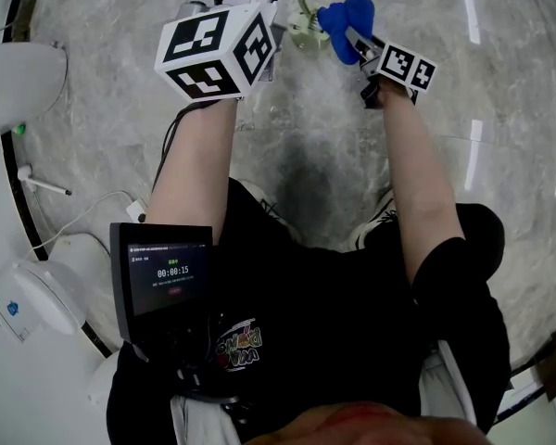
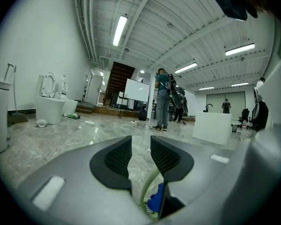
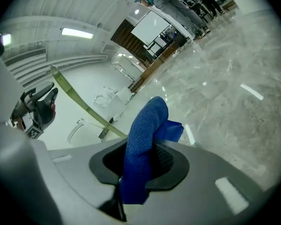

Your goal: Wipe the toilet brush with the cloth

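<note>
Holding toilet brush (image 1: 306, 30) in my left gripper (image 2: 140, 146), cloth (image 3: 143, 139) pinched in right gripper (image 3: 145, 159), just beside brush head. Contact unclear; I'd say the wiping itself is all left.

cloth (image 3: 143, 144): nubby woven fabric; brush handle (image 3: 93, 112): smooth plastic; floor (image 1: 500, 91): glossy marbled stone; claw pads (image 2: 119, 156): matt, ribbed

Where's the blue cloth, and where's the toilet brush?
blue cloth (image 3: 141, 146), right gripper view, on the middle of its folded bundle.
toilet brush (image 3: 98, 115), right gripper view, on its pale green handle.
</note>
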Available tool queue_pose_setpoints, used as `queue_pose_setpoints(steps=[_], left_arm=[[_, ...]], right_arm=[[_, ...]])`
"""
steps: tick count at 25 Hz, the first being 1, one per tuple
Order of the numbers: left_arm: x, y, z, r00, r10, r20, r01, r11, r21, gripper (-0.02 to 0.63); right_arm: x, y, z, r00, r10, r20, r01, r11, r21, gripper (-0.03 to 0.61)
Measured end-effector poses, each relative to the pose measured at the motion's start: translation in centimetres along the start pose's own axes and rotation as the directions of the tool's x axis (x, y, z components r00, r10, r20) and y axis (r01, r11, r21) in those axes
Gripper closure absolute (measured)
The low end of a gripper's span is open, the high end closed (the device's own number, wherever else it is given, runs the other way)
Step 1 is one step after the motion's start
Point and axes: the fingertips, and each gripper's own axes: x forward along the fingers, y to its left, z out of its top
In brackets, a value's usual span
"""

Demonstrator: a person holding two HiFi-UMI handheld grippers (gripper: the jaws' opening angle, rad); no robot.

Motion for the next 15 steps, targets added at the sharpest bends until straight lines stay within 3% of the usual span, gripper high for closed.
queue_pose_setpoints(steps=[3, 8, 12, 15], left_arm=[[0.3, -0.3, -0.7, 1.0, -0.006, -0.024, 0.006, 1.0, 0.008, 0.486], [0.7, -0.8, -0.7, 0.999, -0.024, -0.031, 0.023, 0.999, -0.035, 0.486], [0.9, -1.2, -1.0, 0.999, -0.035, -0.04, 0.033, 0.998, -0.046, 0.486], [1.1, -1.6, -1.0, 0.998, -0.046, -0.043, 0.044, 0.998, -0.048, 0.486]], right_arm=[[0.4, 1.1, 0.4, 1.0, 0.0, 0.014, 0.0, 1.0, -0.011, 0.48], [0.4, 5.3, 2.4, 0.995, 0.093, 0.045, -0.091, 0.995, -0.042, 0.48], [0.0, 9.0, 3.9, 0.975, 0.213, 0.063, -0.211, 0.977, -0.038, 0.48], [-0.7, 12.0, 5.5, 0.939, 0.33, 0.093, -0.328, 0.944, -0.037, 0.48]])
